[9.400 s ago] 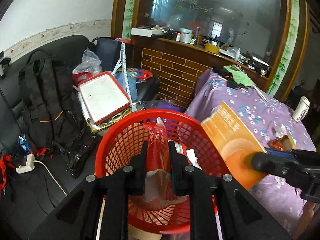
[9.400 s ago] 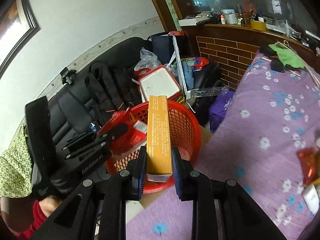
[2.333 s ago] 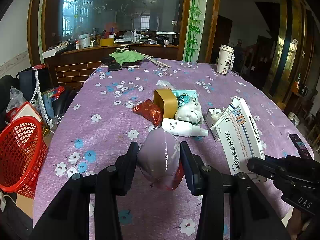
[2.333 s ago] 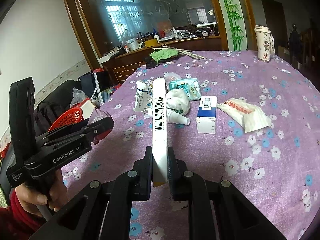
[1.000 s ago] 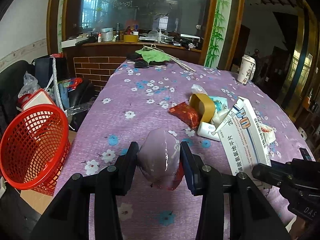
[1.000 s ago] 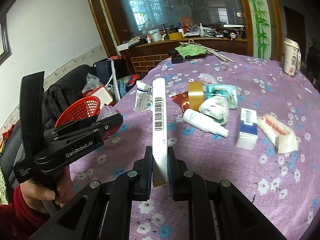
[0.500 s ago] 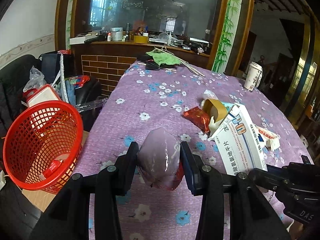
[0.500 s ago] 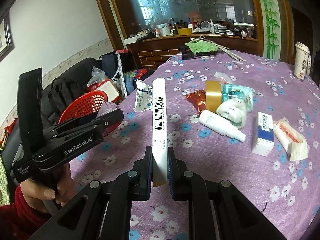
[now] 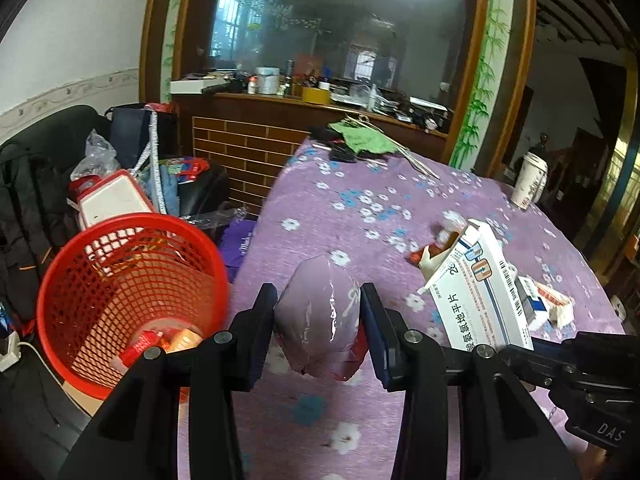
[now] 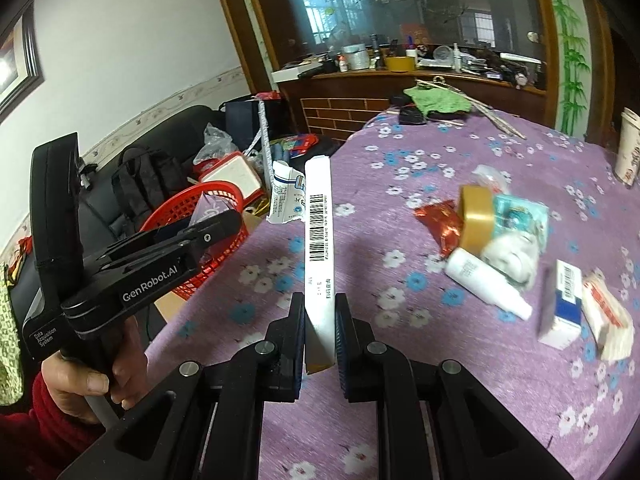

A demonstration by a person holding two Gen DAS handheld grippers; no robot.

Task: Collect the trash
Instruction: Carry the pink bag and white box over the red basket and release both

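Observation:
My left gripper [image 9: 320,312] is shut on a puffed clear plastic packet [image 9: 318,316] with a red bottom edge, held above the purple flowered tablecloth [image 9: 360,208]. The red mesh basket [image 9: 120,280] stands low at the left, just off the table's edge, with wrappers in its bottom. My right gripper [image 10: 320,316] is shut on a flat white medicine box [image 10: 318,248] with a barcode, standing upright between its pads. In the left wrist view the same box [image 9: 476,292] shows at the right. A hand holds the left gripper [image 10: 192,240] in front of the basket [image 10: 188,216].
On the tablecloth [image 10: 420,160] lie a red foil wrapper [image 10: 438,216], a tape roll [image 10: 474,216], a white bottle [image 10: 484,284], a teal pack [image 10: 520,216] and small boxes [image 10: 564,304]. A paper cup [image 9: 530,180] stands far right. A black sofa [image 9: 24,200] with bags is behind the basket.
Both grippers have swung left with their loads. The red basket has come nearer and larger in the left wrist view, and the table litter has slid to the right.

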